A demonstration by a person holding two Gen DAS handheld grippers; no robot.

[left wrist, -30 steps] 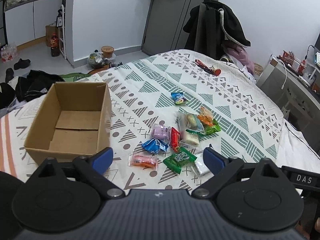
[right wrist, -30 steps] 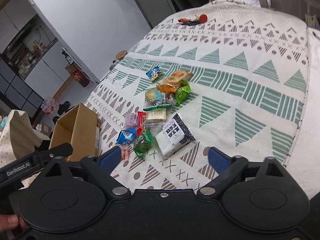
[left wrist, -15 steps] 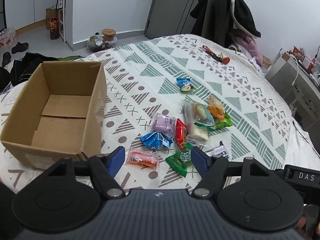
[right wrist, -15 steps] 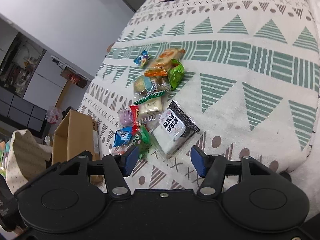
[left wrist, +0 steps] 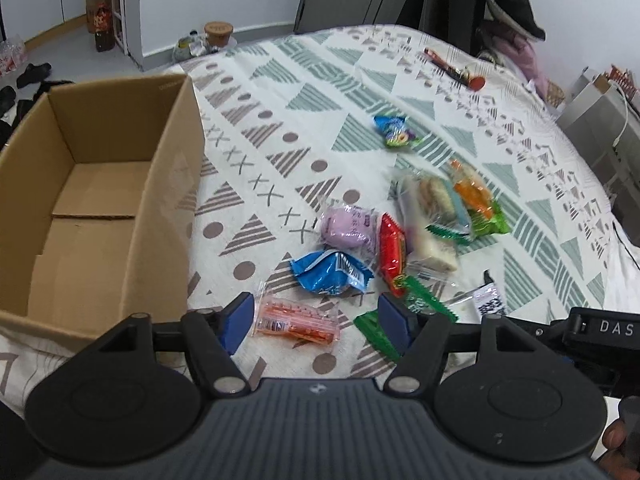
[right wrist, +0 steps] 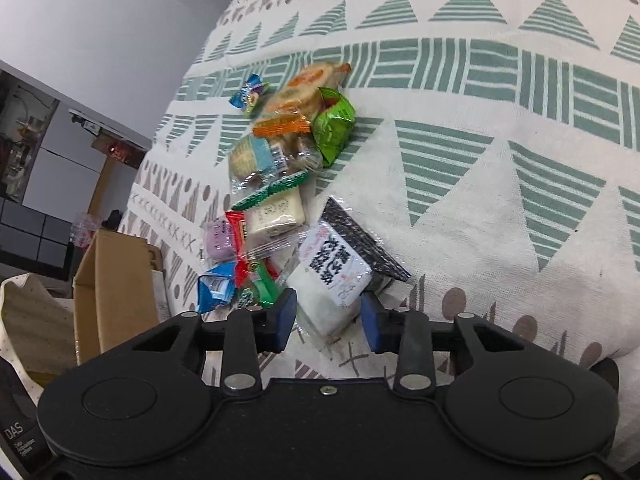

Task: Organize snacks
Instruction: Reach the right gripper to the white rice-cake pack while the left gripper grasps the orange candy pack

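Note:
Several wrapped snacks lie in a loose pile on the patterned bedspread (left wrist: 304,104). An open, empty cardboard box (left wrist: 92,208) stands to their left. My left gripper (left wrist: 316,322) is open, its jaws on either side of an orange packet (left wrist: 296,318), just above it. A blue packet (left wrist: 332,272), a purple one (left wrist: 350,228) and a red one (left wrist: 392,254) lie beyond. My right gripper (right wrist: 328,316) is open, its jaws flanking a white packet with black print (right wrist: 332,276). The box (right wrist: 116,296) shows at left in the right wrist view.
A blue-green candy packet (left wrist: 394,132) lies apart from the pile. A red object (left wrist: 456,70) lies at the bed's far side. A dark coat (left wrist: 480,4) hangs behind the bed. Bottles and jars (left wrist: 200,40) stand on the floor beyond.
Both grippers have moved down and closer to the snacks, and both have narrowed. The left now straddles the orange packet, the right the white printed packet.

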